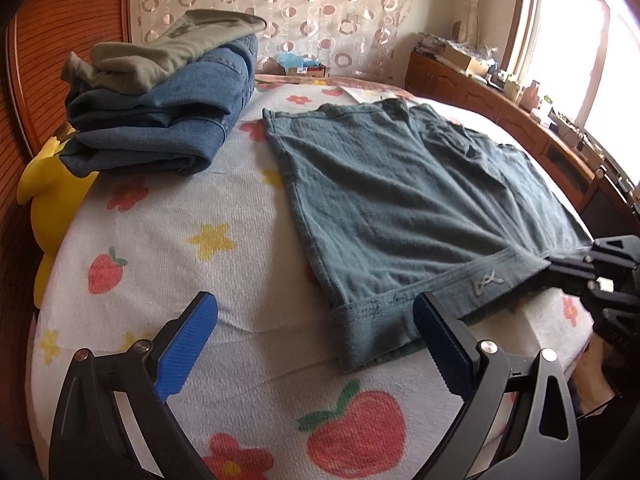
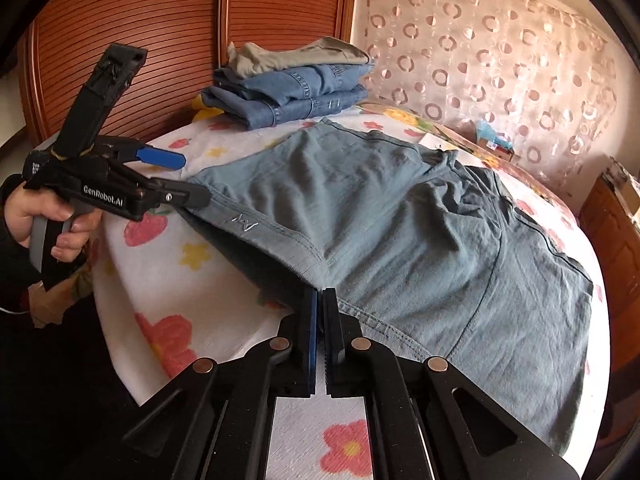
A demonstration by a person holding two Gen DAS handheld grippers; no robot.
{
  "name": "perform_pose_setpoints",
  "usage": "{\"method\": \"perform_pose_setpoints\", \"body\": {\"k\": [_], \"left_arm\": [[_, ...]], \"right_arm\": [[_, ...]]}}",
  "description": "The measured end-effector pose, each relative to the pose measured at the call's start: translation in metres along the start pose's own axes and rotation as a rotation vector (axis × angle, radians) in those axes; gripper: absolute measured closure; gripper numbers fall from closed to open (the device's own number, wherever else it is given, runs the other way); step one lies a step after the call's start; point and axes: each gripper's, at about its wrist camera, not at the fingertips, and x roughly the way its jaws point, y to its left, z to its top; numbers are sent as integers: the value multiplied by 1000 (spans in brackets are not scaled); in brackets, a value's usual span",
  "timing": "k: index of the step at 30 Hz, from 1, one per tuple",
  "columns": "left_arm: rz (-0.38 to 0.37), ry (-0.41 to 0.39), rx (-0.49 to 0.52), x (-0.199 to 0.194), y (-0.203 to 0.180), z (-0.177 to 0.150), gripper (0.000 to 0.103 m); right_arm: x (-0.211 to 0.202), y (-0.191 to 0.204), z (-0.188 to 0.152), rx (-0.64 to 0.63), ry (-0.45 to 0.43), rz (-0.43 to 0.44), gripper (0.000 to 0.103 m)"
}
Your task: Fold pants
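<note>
Grey-green pants (image 1: 400, 200) lie spread flat on the fruit-print bed cover (image 1: 160, 264), their hem toward me; they also show in the right wrist view (image 2: 400, 232). My left gripper (image 1: 316, 314) is open, its blue pads straddling the near corner of the hem, not closed on it. It shows from the side in the right wrist view (image 2: 192, 178). My right gripper (image 2: 320, 300) is shut on the hem edge of the pants, and shows at the right in the left wrist view (image 1: 576, 268).
A stack of folded blue jeans (image 1: 160, 120) with an olive garment (image 1: 168, 52) on top sits at the bed's far left. A yellow plush toy (image 1: 48, 200) lies by the wooden headboard (image 1: 60, 40). A wooden cabinet (image 1: 520, 120) runs under the window.
</note>
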Motion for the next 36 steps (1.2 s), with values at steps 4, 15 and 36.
{"method": "perform_pose_setpoints", "body": {"k": [4, 15, 36], "left_arm": [[-30, -5, -10, -2, 0, 3, 21], [-42, -2, 7, -1, -6, -3, 46], [-65, -59, 47, -16, -22, -3, 91]], "right_arm": [[4, -6, -2, 36, 9, 22, 100], [-26, -28, -10, 164, -65, 37, 75], [-21, -49, -18, 280, -83, -66, 63]]}}
